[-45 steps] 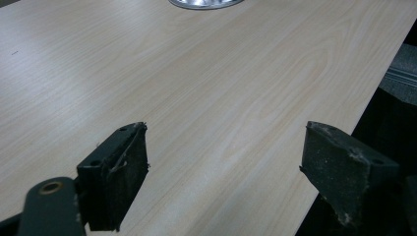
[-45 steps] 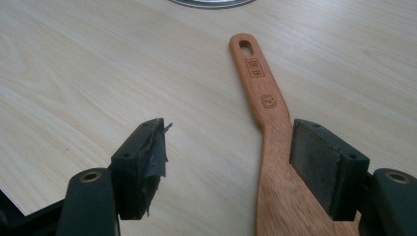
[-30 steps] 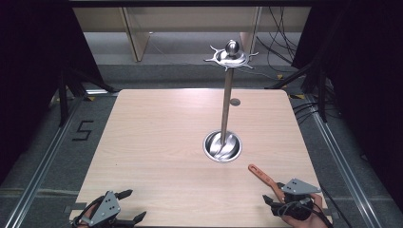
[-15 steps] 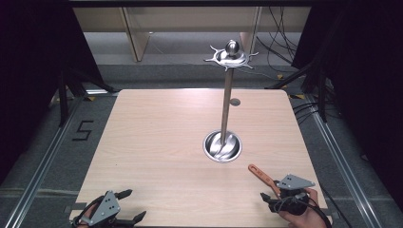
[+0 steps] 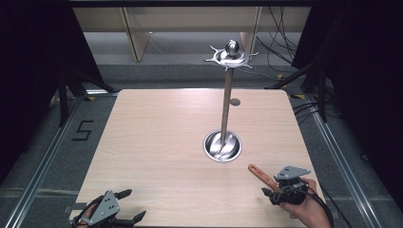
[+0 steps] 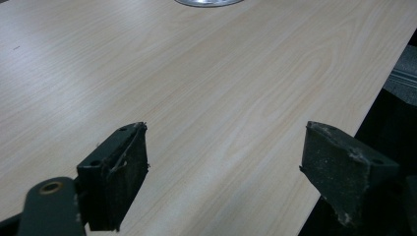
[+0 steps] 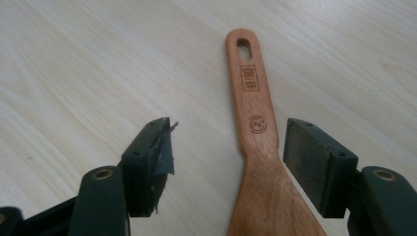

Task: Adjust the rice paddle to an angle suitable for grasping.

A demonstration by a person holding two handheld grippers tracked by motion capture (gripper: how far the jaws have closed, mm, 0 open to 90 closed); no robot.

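A wooden spatula [image 5: 259,173] lies flat on the table near its front right, with the holed handle end pointing away toward the stand. My right gripper [image 5: 269,189] is open around it. In the right gripper view the spatula [image 7: 253,108] runs between the two jaws, close to the right pad [image 7: 307,157] and well clear of the left one. Neither pad presses on it. My left gripper [image 5: 133,205] rests at the front left edge, open and holding nothing [image 6: 223,167].
A tall metal stand [image 5: 225,109] rises from a round steel base [image 5: 222,146] right of the table's middle, topped by a ring of hooks [image 5: 231,56]. The base rim [image 6: 209,2] shows far ahead of the left jaws. The table edge [image 6: 364,113] runs along their right.
My right gripper has crept forward and a little left, bringing its jaws around the spatula's handle. The spatula and the left gripper have stayed put.
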